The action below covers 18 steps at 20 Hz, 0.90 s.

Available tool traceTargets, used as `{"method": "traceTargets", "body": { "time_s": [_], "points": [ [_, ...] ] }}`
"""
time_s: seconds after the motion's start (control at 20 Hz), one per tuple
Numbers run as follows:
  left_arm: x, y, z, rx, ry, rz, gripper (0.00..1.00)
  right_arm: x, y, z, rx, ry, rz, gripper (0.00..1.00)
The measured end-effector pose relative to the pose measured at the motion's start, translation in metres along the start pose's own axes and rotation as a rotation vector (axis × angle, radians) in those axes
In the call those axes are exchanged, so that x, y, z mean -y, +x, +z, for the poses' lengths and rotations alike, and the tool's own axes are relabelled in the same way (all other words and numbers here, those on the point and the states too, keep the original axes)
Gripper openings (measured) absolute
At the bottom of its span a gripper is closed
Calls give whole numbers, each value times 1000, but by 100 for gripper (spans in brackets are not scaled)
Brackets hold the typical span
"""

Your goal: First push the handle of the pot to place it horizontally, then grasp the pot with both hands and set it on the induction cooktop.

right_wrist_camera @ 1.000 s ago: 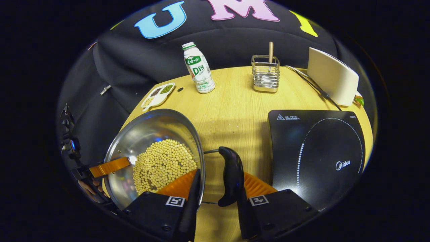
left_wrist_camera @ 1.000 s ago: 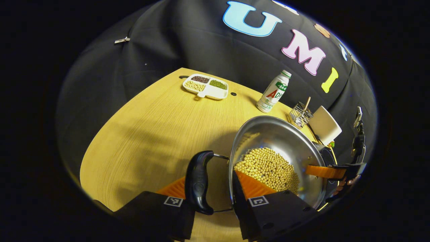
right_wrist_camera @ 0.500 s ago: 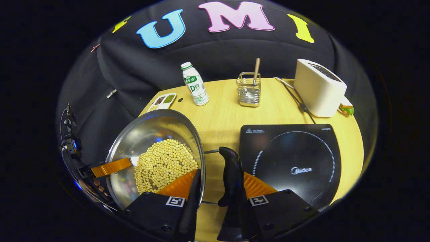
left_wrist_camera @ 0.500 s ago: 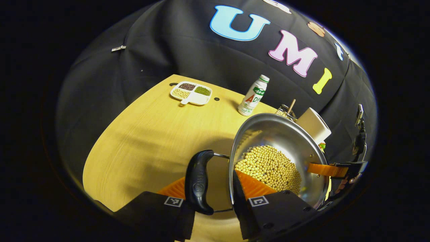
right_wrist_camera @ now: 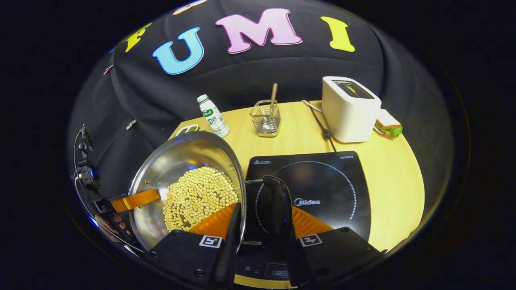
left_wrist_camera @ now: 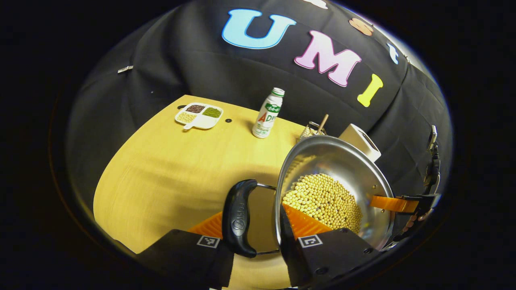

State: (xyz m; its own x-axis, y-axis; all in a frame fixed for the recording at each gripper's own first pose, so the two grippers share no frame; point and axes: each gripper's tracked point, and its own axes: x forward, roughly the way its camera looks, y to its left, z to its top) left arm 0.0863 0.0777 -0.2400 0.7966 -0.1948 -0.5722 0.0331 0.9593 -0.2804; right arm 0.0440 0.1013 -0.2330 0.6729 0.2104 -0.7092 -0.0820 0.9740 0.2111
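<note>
On the wooden counter (right_wrist_camera: pixel 395 169) stand one white toaster (right_wrist_camera: pixel 348 108), one wire caddy (right_wrist_camera: pixel 266 119) with a wooden-handled utensil in it, one milk bottle (right_wrist_camera: pixel 213 115), and one divided dish (left_wrist_camera: pixel 198 116) with three filled compartments of beans or grains. A sandwich (right_wrist_camera: pixel 389 125) lies just beside the toaster, and a cord (right_wrist_camera: pixel 320 123) runs from the toaster toward the induction cooktop (right_wrist_camera: pixel 322 181). Nothing sits on the cooktop's glass itself.

The pot (right_wrist_camera: pixel 181 169), one steel pan holding a heap of soybeans (right_wrist_camera: pixel 199 197), hangs in the air between the two tools. It has two black handles. The right hand-held gripper (right_wrist_camera: pixel 264 225) straddles the pot's rim, one finger inside on the beans' side and one outside the right handle (right_wrist_camera: pixel 278 209), closed in on the rim and handle. The left hand-held gripper (left_wrist_camera: pixel 258 225) does the same on the opposite rim, its fingers to either side of the left handle (left_wrist_camera: pixel 238 217), pinching the two together.

Compared with a second ago, the cooktop has slid from well off to the side to directly beneath the right handle in the right gripper view, and the toaster and sandwich now show in full. In the left gripper view the bottle and dish have shifted leftward, and more of the counter lies open below the pot.
</note>
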Motion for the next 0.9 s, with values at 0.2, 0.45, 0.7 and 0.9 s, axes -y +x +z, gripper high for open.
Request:
{"method": "traceTargets", "body": {
  "time_s": [0.2, 0.45, 0.7, 0.9],
  "points": [
    [39, 9, -2, -5, 28, -19, 56, 36, -14, 4, 16, 31, -18, 54],
    [82, 23, -10, -18, 52, -37, 56, 78, -28, 4, 22, 63, -39, 54],
    [117, 38, -19, -17, 58, -46, 56, 117, -34, 8, 32, 73, -45, 54],
    [137, 54, -29, -13, 48, -54, 56, 142, -31, 10, 33, 81, -56, 54]
  ]
}}
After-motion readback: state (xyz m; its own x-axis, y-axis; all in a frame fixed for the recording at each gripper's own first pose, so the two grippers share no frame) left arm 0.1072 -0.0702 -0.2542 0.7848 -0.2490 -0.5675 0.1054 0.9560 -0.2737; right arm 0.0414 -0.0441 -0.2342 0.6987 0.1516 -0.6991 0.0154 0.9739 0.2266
